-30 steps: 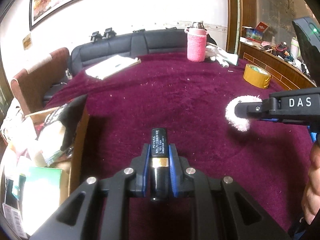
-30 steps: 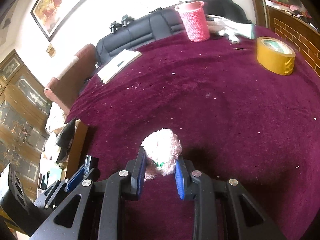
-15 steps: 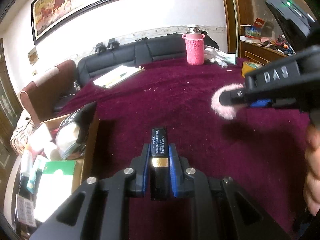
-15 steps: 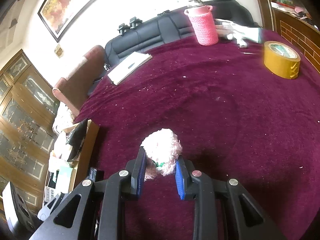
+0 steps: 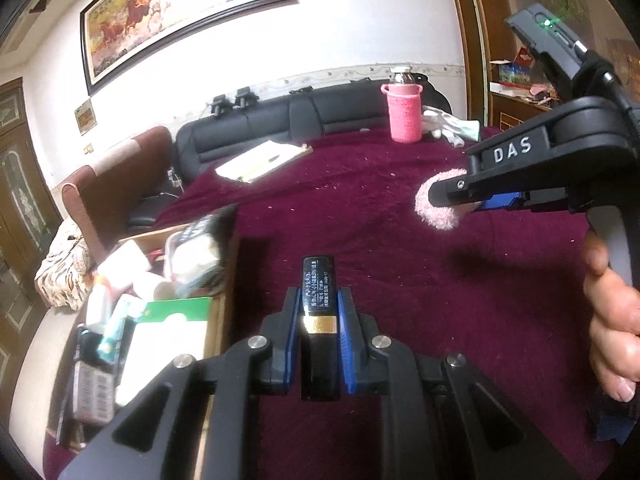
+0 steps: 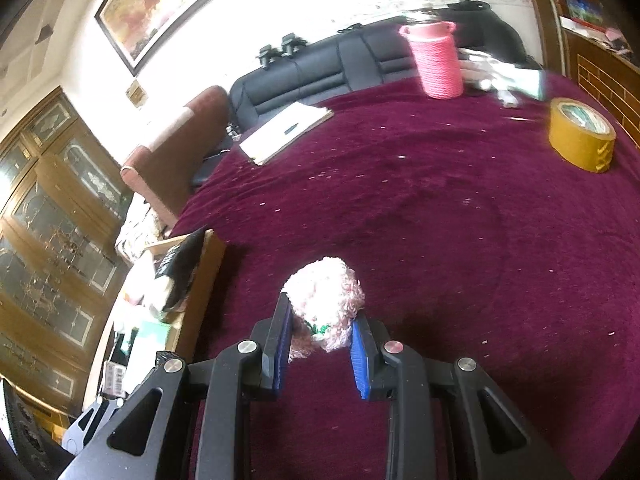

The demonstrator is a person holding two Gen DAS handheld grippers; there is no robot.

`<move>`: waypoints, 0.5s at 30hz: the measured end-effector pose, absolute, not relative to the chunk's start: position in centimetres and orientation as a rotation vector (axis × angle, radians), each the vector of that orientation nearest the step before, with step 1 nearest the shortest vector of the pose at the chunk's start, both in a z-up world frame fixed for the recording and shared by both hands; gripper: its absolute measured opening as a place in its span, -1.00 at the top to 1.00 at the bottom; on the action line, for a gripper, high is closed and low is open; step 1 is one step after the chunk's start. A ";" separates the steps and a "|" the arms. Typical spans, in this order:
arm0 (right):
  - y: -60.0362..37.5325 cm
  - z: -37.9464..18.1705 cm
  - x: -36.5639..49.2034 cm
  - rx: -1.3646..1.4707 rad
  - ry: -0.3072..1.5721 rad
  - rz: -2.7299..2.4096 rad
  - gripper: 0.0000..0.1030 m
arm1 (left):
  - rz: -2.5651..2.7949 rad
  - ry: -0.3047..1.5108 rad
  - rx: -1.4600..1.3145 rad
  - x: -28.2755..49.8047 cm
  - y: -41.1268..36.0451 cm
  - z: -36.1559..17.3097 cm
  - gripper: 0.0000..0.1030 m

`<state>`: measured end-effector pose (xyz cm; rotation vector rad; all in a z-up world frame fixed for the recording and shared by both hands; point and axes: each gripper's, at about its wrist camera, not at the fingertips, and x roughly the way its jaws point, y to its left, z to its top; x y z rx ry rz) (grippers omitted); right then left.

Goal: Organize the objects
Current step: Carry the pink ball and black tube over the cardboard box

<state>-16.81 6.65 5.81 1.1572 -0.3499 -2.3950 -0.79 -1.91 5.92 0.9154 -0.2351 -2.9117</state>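
A small black case with a gold band (image 5: 318, 320) sits upright at the lower centre of the left wrist view, pinched between the blue pads of the left gripper (image 5: 318, 312), whose jaws are drawn in narrow against its two sides. In the right wrist view a fluffy pinkish-white plush toy (image 6: 326, 300) fills the lower centre, squeezed between the blue pads of the right gripper (image 6: 320, 320), which stands a little wider than the left and presses the fluff on both sides. The same gripper reaches in from the right edge of the left wrist view, the toy showing at its tip, above the cloth. Under both lies a dark red velvety tablecloth (image 6: 440, 208), speckled with pale crumbs. At the left edge of the table a cardboard box (image 5: 222, 312) is crowded with packets and bottles. Farther back, in the upper part of the frames, lie an open notebook (image 6: 286, 132), a pink knitted bottle cover (image 6: 436, 60) and, at the right, a roll of yellow tape (image 6: 580, 136). Behind the table are a black sofa (image 5: 280, 120) and a framed painting of horses (image 5: 180, 12) on the white wall.
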 end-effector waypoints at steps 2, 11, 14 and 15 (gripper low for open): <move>5.8 6.1 -16.4 1.155 -0.342 -2.378 0.44 | -2.909 -0.227 0.889 0.1 -2.5 6.5 0.67; 1.0 7.3 -14.0 1.149 -0.309 -2.284 0.43 | -2.889 -0.116 0.826 3.2 -6.6 8.0 0.67; -0.7 8.1 -13.3 1.132 -0.271 -2.273 0.43 | -2.880 -0.074 0.811 4.1 -8.0 8.2 0.67; -1.3 8.3 -13.1 1.128 -0.258 -2.272 0.43 | -2.877 -0.061 0.808 4.3 -8.4 8.2 0.67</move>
